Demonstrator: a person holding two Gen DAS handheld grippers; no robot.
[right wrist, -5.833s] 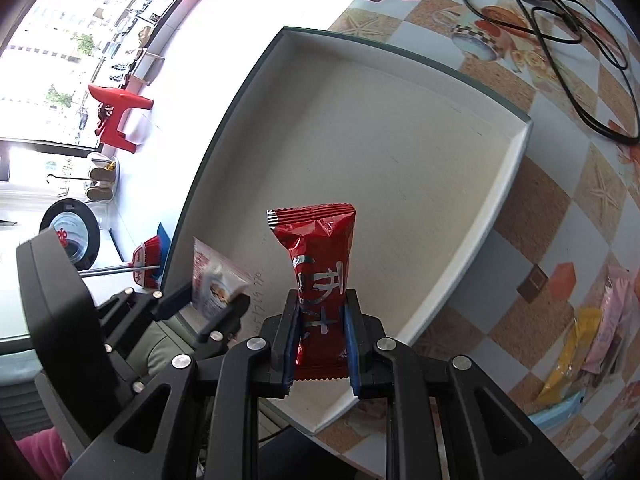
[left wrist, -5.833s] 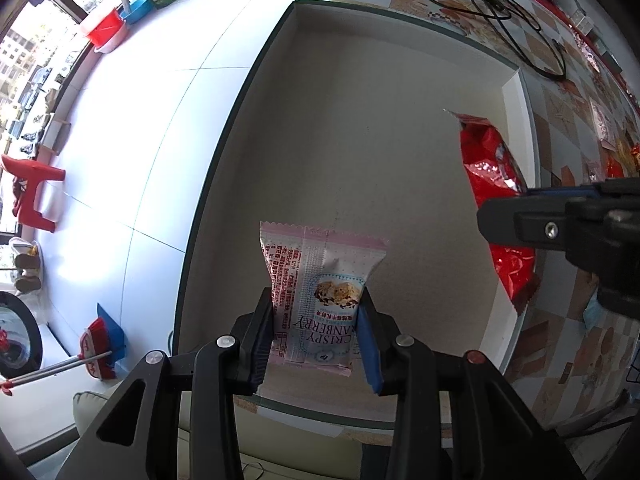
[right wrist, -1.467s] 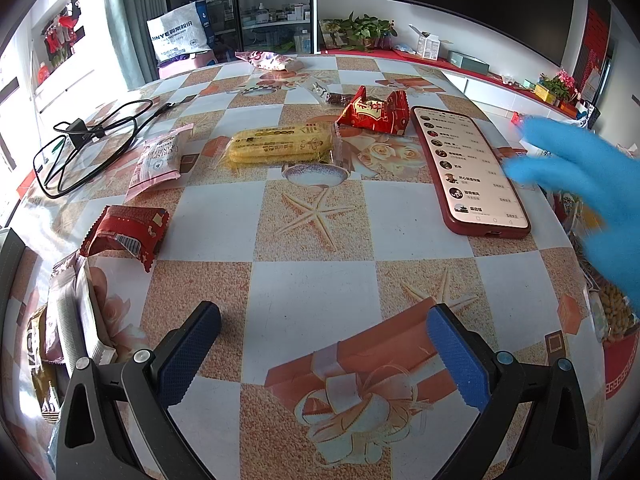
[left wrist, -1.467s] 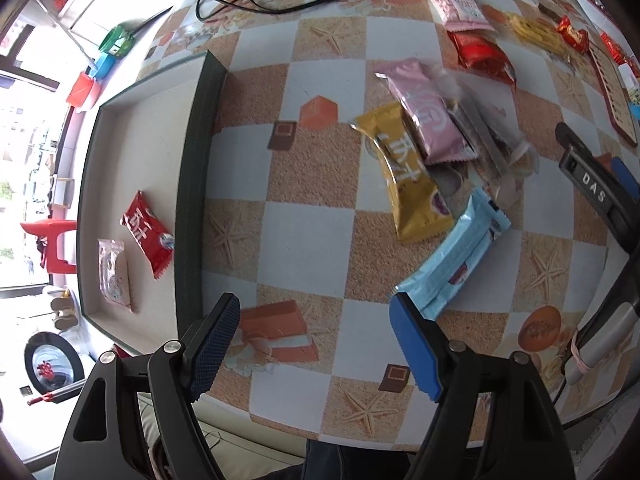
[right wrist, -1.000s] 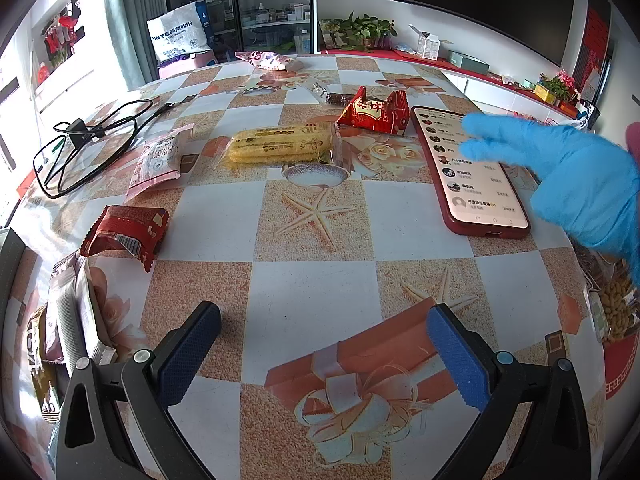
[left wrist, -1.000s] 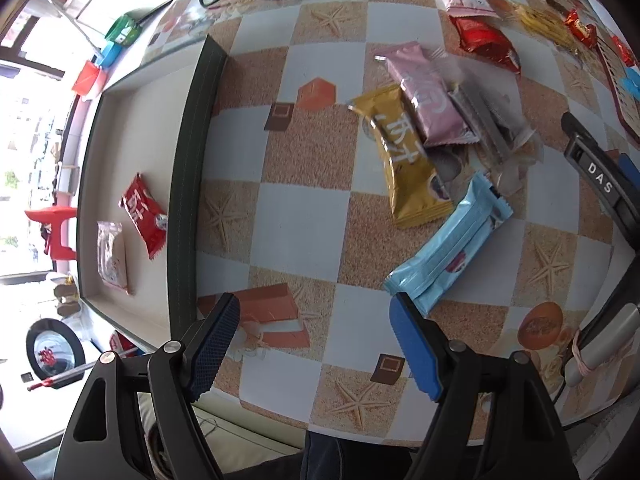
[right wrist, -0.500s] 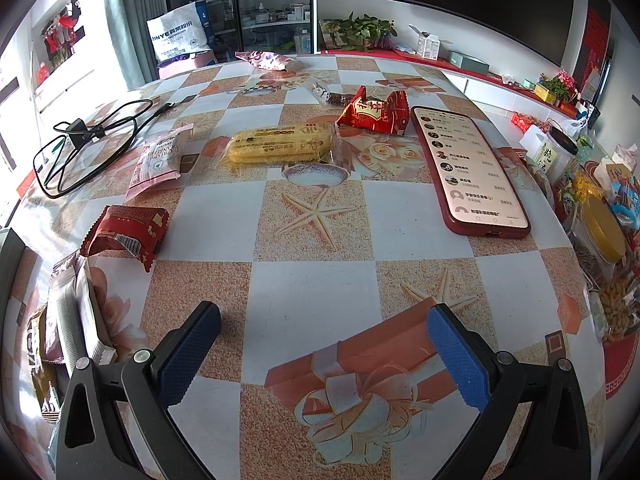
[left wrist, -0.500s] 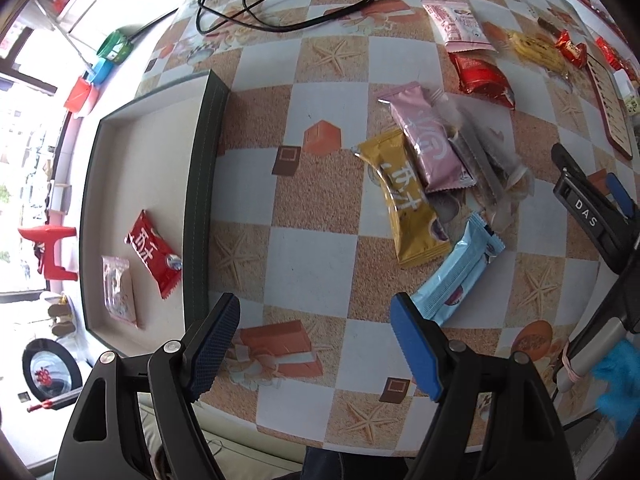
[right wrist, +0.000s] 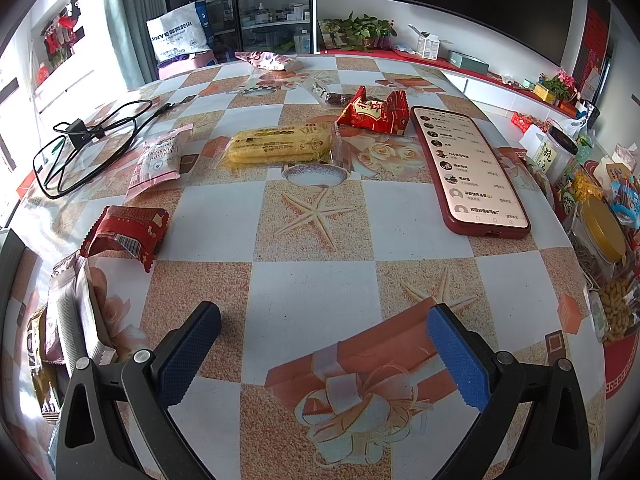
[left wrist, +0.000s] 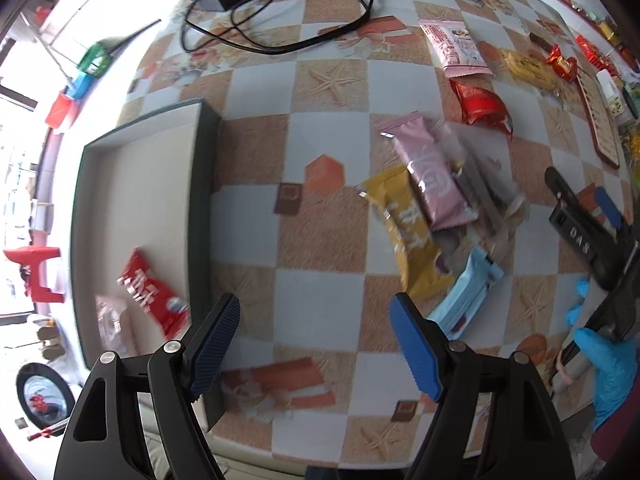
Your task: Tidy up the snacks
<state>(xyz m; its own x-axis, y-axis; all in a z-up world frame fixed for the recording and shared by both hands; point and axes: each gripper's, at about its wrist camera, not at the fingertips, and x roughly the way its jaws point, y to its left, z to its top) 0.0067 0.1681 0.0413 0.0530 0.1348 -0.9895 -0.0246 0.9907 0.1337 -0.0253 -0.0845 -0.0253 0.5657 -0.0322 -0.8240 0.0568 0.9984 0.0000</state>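
So far we count two packets in the tray [left wrist: 136, 184] at nine o'clock, one red [left wrist: 150, 294], one pale [left wrist: 112, 326]; the yellow [left wrist: 408, 240], pink [left wrist: 434, 180] and blue [left wrist: 466, 294] packets and others wait on the table [left wrist: 320, 288], and both the left gripper [left wrist: 316, 344] and the right gripper [right wrist: 324, 356] are spread and hold nothing.

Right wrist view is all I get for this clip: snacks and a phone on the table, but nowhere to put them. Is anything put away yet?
Observer: Yes. The left wrist view shows a tray at the table's edge, with a red packet and a pale pink packet lying in it.
Reviewer: Are the left tongs carrying anything?
Observer: No. The left tongs are open and empty above the tablecloth.
Reviewer: What lies nearest them?
Observer: A light blue packet, next to a yellow packet that a pink bar partly covers.
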